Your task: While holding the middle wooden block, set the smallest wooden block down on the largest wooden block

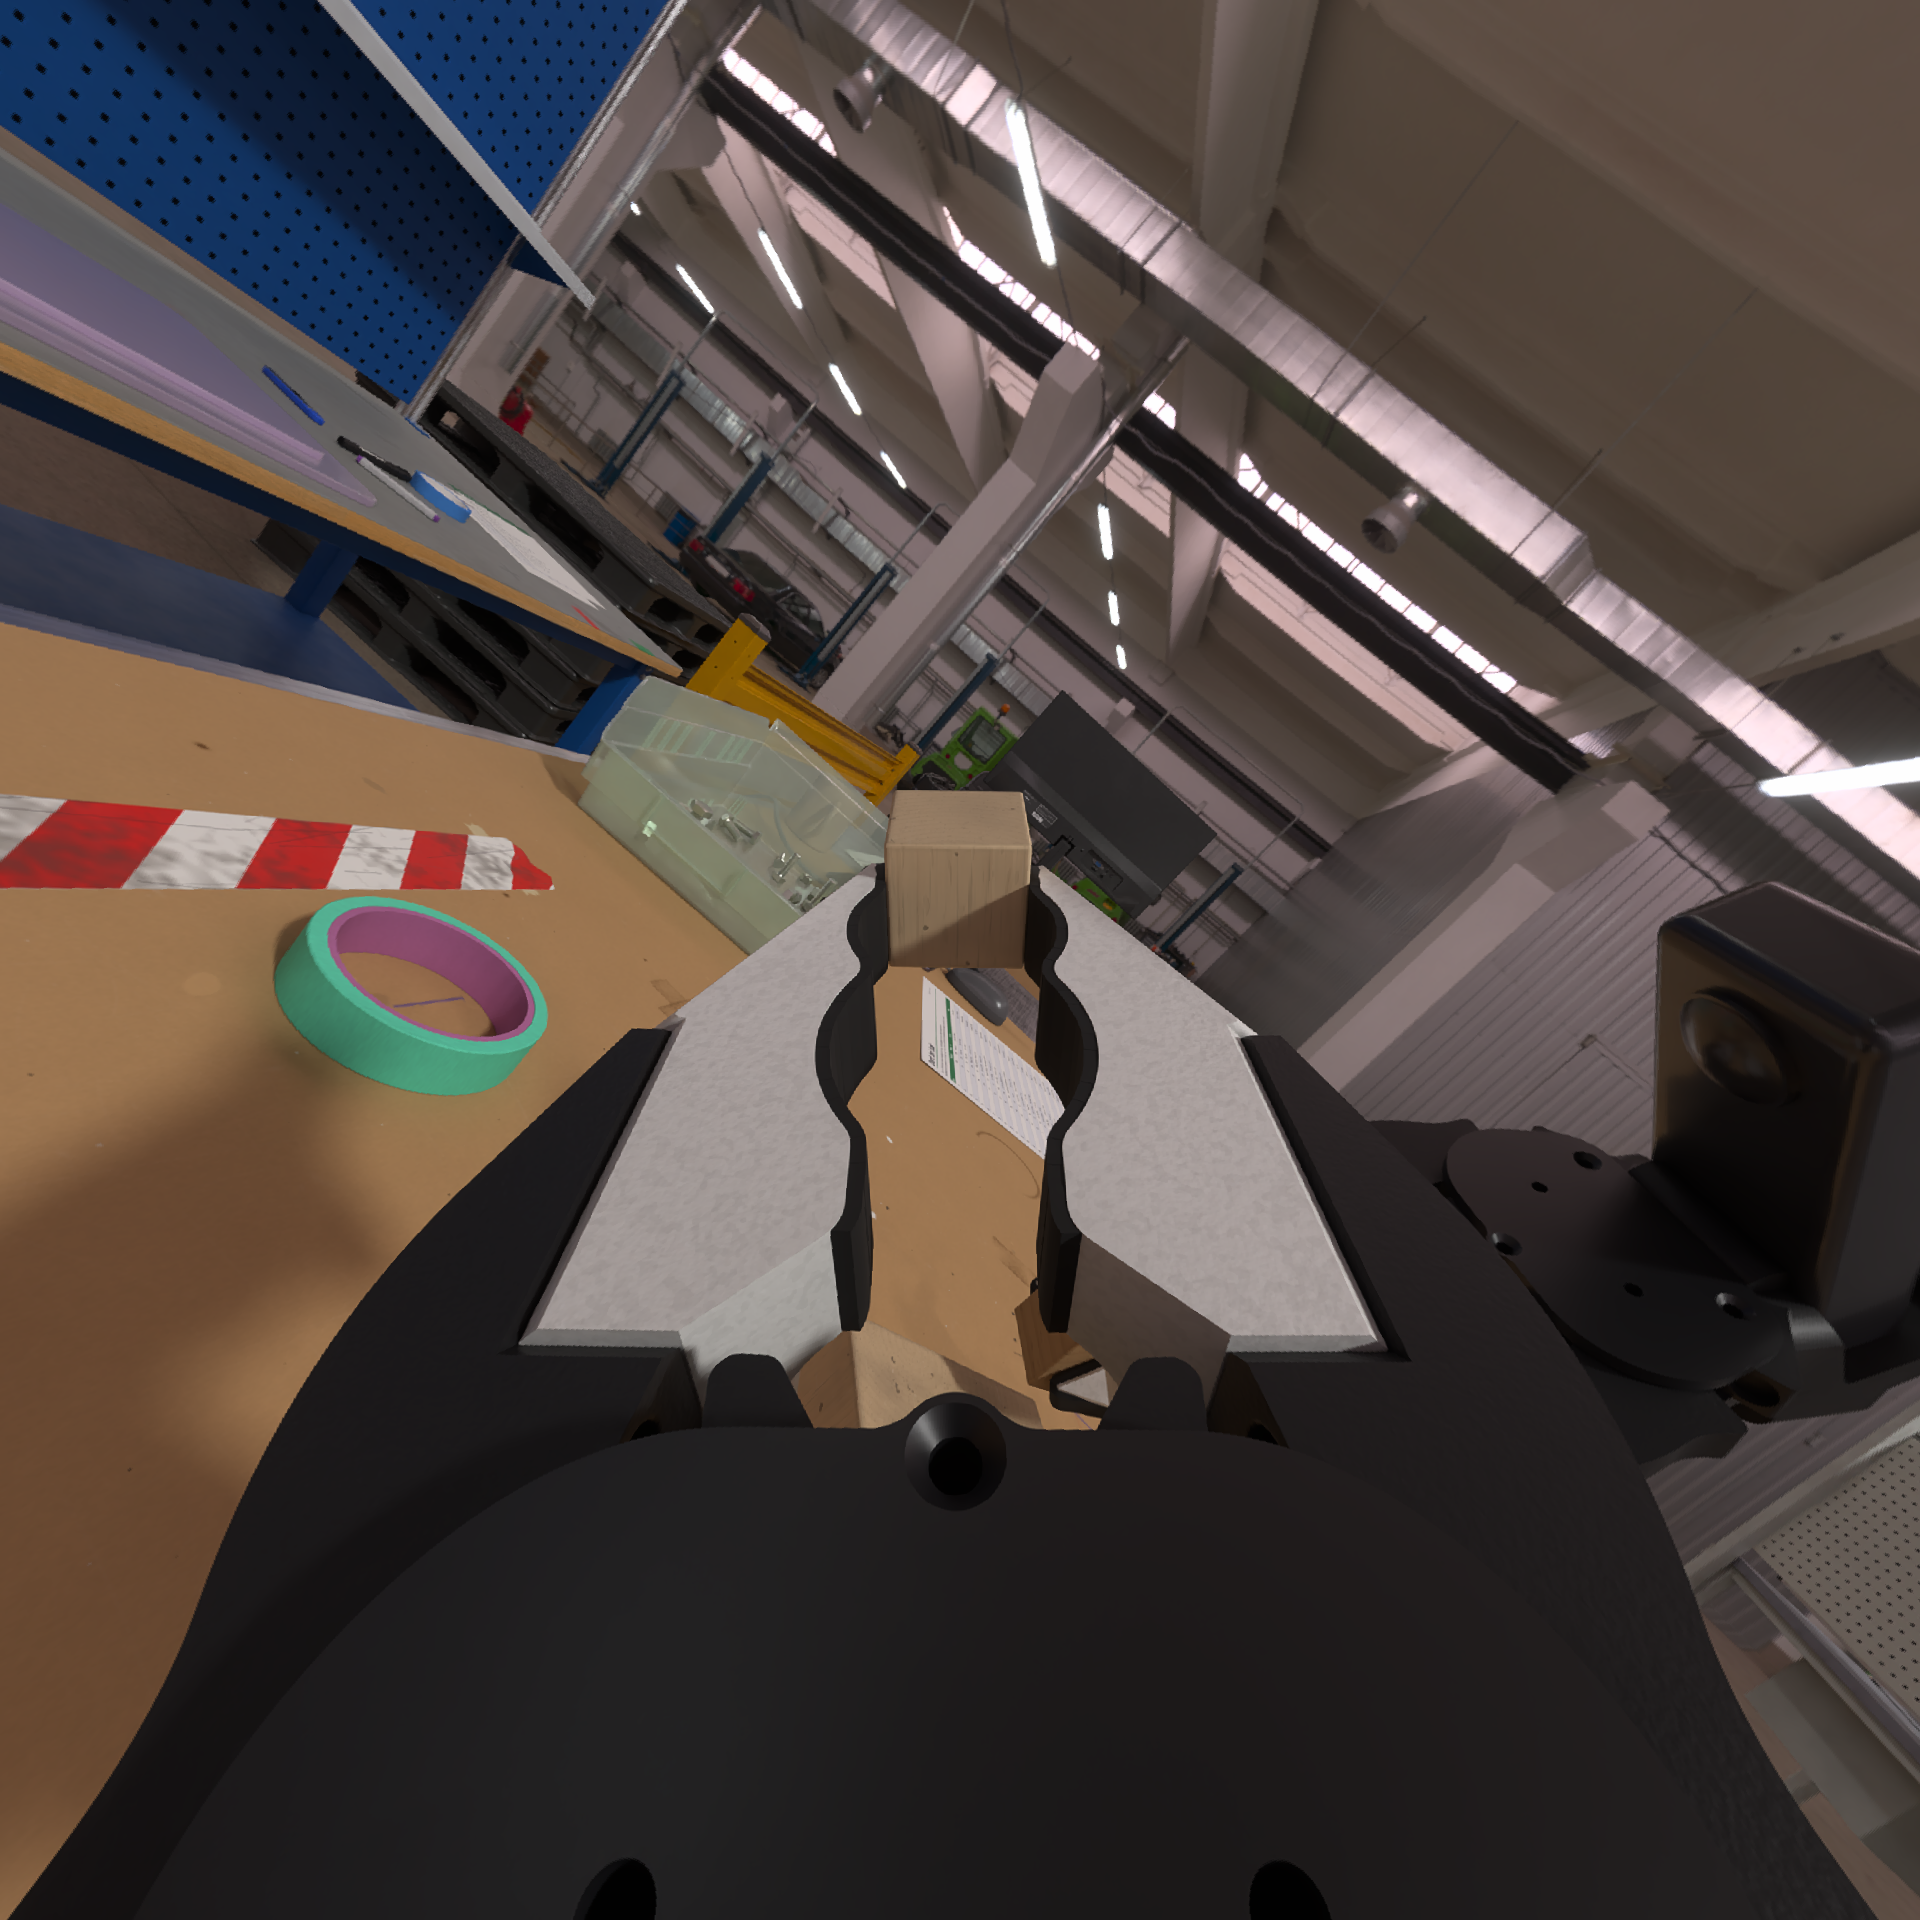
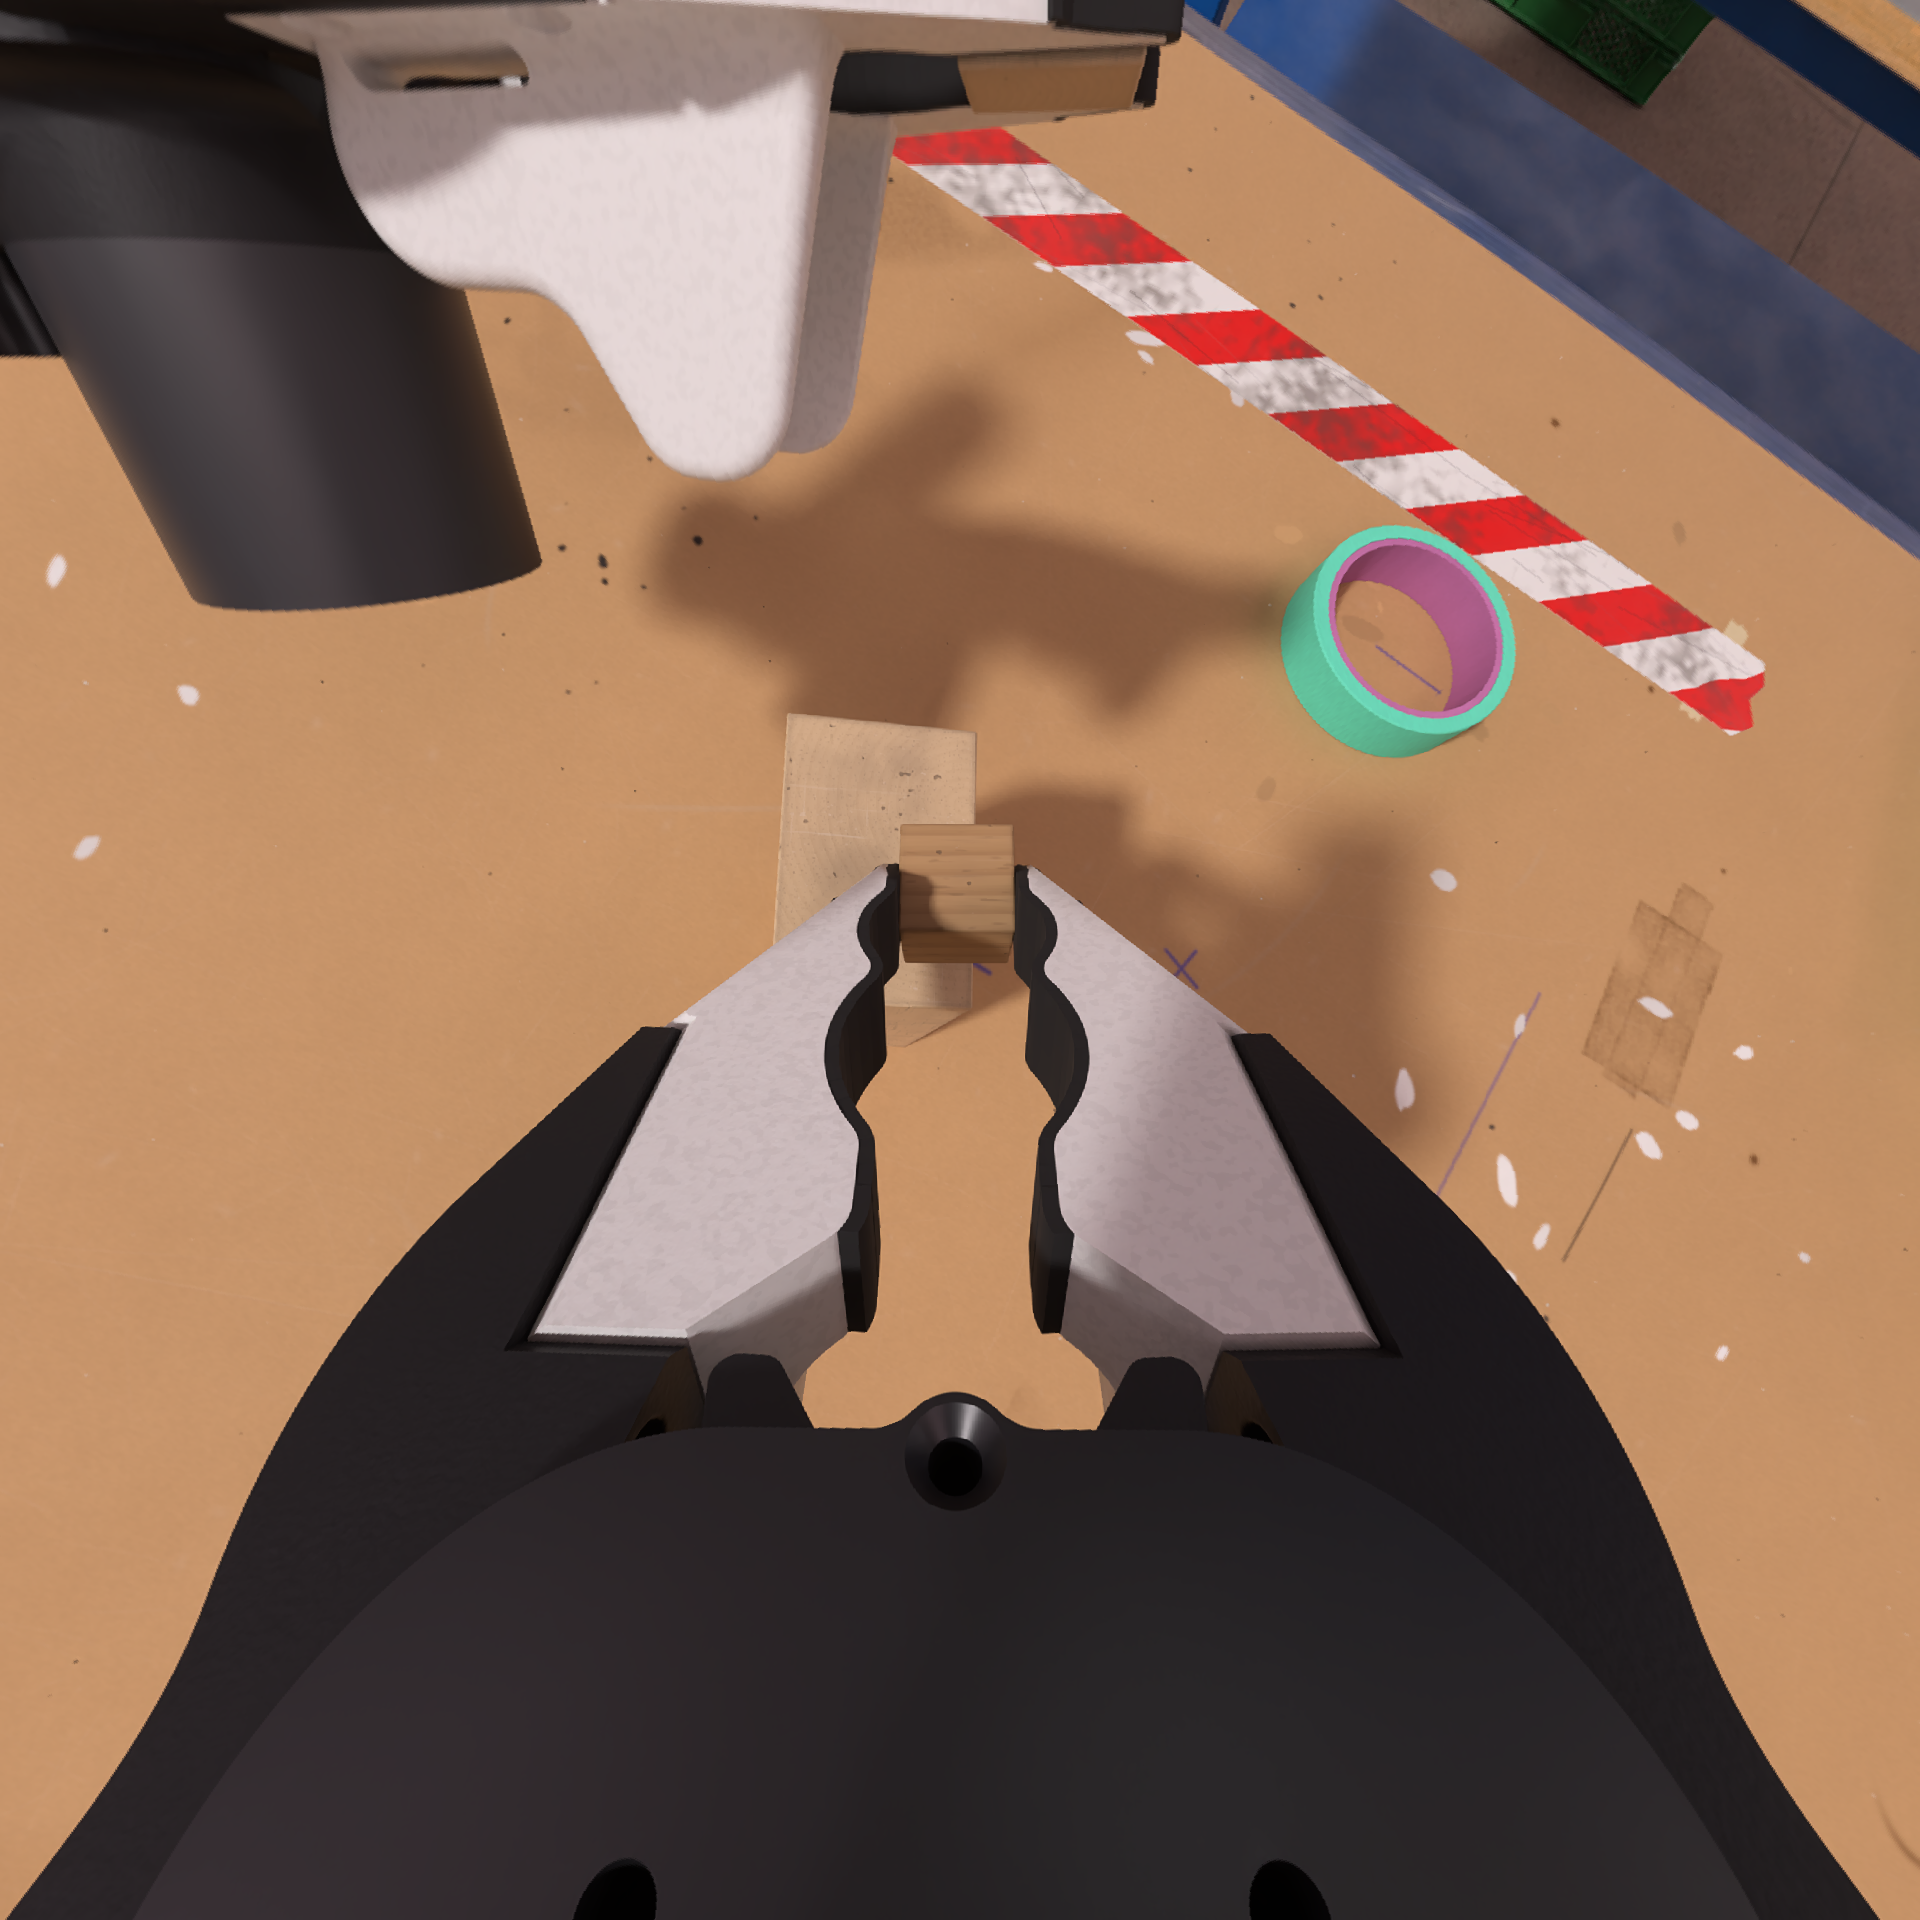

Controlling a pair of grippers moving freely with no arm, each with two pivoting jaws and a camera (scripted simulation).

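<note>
My left gripper (image 1: pixel 956 888) is shut on the middle wooden block (image 1: pixel 957 868), a pale cube held at the fingertips, raised above the table. It also shows at the top of the right wrist view (image 2: pixel 623 260), with its block (image 2: pixel 1049 83). My right gripper (image 2: pixel 956 899) is shut on the smallest wooden block (image 2: pixel 956 883) and holds it over the near right part of the largest wooden block (image 2: pixel 868 810), which lies flat on the brown table (image 2: pixel 416 935). I cannot tell whether the two blocks touch. The right gripper's black body (image 1: pixel 1766 1091) shows in the left wrist view.
A green tape roll with a purple core (image 2: pixel 1397 639) (image 1: pixel 410 997) lies right of the blocks. A red-and-white striped tape strip (image 2: pixel 1320 416) (image 1: pixel 260 842) runs behind it. A clear plastic bin (image 1: pixel 717 800) and a paper sheet (image 1: pixel 987 1060) lie farther along the table.
</note>
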